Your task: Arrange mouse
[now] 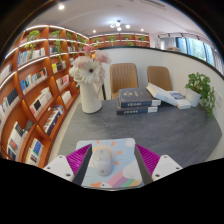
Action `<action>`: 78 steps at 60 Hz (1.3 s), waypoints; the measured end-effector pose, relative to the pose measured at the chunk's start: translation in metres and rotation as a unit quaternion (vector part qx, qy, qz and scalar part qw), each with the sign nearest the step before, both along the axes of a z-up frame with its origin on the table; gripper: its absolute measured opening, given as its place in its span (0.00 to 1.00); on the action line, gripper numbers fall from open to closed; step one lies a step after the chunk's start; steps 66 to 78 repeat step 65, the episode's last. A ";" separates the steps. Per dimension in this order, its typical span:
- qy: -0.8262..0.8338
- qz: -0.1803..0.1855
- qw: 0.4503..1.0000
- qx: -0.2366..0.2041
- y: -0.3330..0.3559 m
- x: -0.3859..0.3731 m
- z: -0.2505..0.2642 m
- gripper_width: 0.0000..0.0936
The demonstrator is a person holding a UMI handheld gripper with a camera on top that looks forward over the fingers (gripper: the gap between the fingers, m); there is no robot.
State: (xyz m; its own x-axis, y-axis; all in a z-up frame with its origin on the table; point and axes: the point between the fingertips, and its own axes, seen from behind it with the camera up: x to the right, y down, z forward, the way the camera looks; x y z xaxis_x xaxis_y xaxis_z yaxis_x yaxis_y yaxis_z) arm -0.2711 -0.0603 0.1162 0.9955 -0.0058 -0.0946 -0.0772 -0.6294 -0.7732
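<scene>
A white mouse (101, 161) lies on the left part of a pastel mouse pad (121, 166) with a rainbow print. The pad rests on the near edge of the grey table (150, 125). My gripper (114, 150) is open, with its fingers spread wide. The pad and the mouse sit between the two fingers. The left finger's magenta pad (82, 153) is beside the pad's left edge and the right one (148, 157) beside its right edge. The mouse touches neither finger.
Beyond the pad stand a white vase (91, 97) of flowers, a stack of books (135, 99) and an open book (172, 97). A potted plant (203, 88) is at the far right. Two chairs (123, 76) stand behind the table. Bookshelves (35, 95) line the left wall.
</scene>
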 end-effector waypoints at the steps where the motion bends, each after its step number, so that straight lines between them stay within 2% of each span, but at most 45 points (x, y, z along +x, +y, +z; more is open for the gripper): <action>1: 0.000 0.000 1.000 0.003 -0.003 0.006 0.008 0.91; 15: -0.016 -0.010 0.999 0.034 -0.047 0.096 0.093 0.89; 25: -0.019 -0.007 0.999 0.048 -0.083 0.157 0.121 0.89; 49: -0.026 -0.011 0.998 0.052 -0.148 0.251 0.122 0.89; 78: -0.015 -0.025 0.998 0.050 -0.160 0.276 0.118 0.89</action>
